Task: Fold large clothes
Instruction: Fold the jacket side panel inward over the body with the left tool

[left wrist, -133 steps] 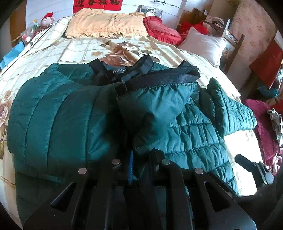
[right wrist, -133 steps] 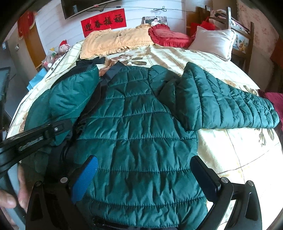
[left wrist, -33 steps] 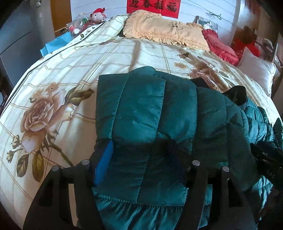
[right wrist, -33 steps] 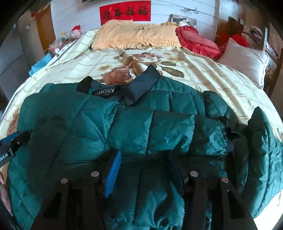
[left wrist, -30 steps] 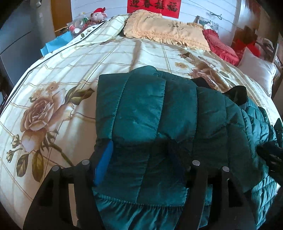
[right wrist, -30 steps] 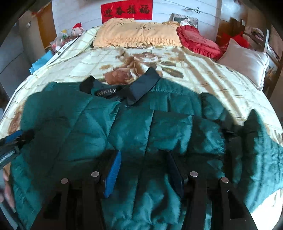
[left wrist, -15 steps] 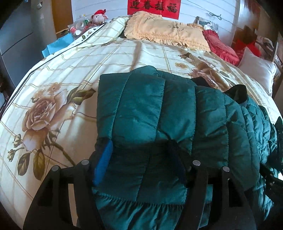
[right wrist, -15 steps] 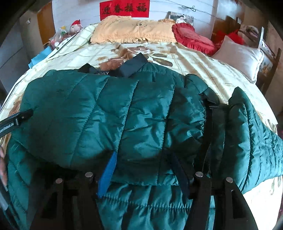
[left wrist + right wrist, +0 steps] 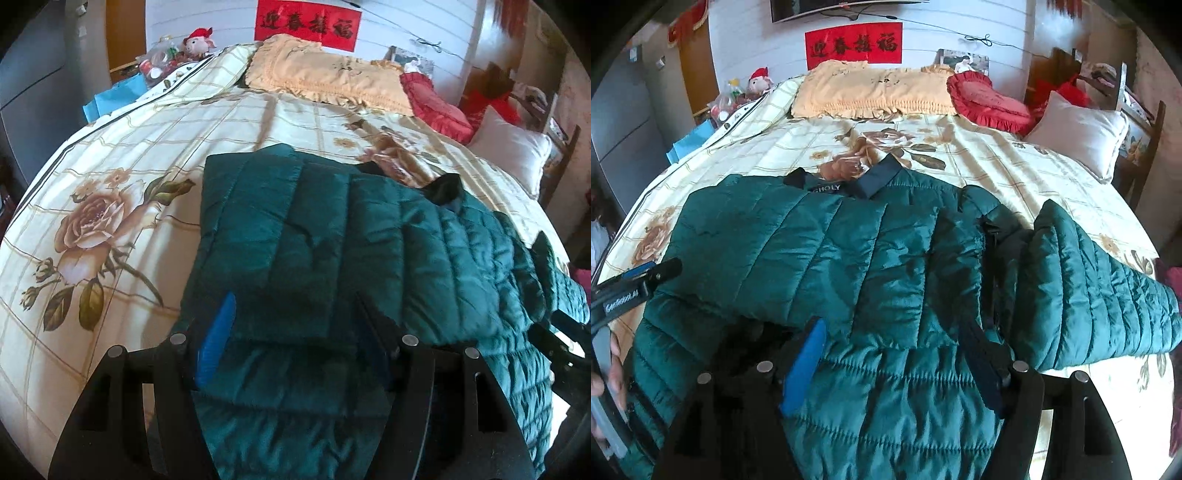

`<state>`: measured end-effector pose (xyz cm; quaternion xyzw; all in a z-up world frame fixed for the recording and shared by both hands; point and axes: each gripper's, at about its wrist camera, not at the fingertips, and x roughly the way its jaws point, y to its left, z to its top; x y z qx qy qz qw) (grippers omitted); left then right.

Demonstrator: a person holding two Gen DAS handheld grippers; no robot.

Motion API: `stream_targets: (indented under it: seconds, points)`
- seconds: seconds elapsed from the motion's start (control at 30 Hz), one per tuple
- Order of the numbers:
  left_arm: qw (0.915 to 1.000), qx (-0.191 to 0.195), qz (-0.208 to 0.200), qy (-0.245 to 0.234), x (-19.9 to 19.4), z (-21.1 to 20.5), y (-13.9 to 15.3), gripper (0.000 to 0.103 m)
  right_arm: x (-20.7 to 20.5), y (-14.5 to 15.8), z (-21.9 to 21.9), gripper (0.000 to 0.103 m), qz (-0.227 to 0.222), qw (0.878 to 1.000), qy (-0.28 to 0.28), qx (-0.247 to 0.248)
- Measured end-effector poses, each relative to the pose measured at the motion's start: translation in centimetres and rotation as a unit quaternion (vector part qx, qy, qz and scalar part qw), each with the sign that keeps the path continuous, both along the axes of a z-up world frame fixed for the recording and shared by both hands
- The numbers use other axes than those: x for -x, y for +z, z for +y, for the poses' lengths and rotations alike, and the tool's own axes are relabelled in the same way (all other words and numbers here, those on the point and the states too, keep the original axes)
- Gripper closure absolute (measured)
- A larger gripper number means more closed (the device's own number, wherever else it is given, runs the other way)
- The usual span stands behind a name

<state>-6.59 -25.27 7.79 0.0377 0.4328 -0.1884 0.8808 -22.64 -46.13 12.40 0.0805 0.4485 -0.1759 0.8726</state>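
A dark green quilted puffer jacket point(image 9: 332, 251) lies on the bed, its left side folded over the body. In the right wrist view the jacket point(image 9: 849, 266) shows its dark collar point(image 9: 875, 177) at the far end and one sleeve point(image 9: 1100, 295) spread out to the right. My left gripper point(image 9: 295, 325) is open, its fingers standing either side of the folded edge. My right gripper point(image 9: 894, 339) is open, low over the jacket's lower part. The left gripper also shows at the left edge of the right wrist view point(image 9: 639, 277).
The bed has a cream floral quilt point(image 9: 110, 206). A yellow pillow point(image 9: 871, 92), a red cushion point(image 9: 990, 99) and a white pillow point(image 9: 1078, 129) lie at the head. Toys and a blue bag point(image 9: 114, 99) sit at the far left. A wooden chair point(image 9: 1141, 122) stands right.
The folded left side has been laid flat on the jacket. Both grippers have pulled back a little from the cloth, and the right one now stands clear and higher.
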Motion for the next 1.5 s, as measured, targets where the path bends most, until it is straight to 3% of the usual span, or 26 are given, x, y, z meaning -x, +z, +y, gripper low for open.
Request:
stream_targets:
  seconds: [0.2,0.53,1.2,1.5]
  points:
    - [0.9999,0.006,-0.001,-0.014,2.2,-0.4,0.4,0.038,1.5,-0.2,0.3,0.029,-0.010,1.000,-0.008,-0.024]
    - [0.9993,0.010,0.001,-0.035,4.3,-2.4,0.6,0.038,4.2,0.2,-0.8,0.027,-0.014,0.999,-0.019,-0.025]
    - [0.9989,0.019,0.030,-0.031,4.9,-3.3,-1.1,0.038,7.3,0.1,-6.5,0.026,-0.010,0.997,-0.070,-0.021]
    - [0.9988,0.027,0.030,-0.026,4.9,-3.0,-0.8,0.038,9.5,1.2,-11.4,0.025,-0.018,0.993,-0.118,-0.008]
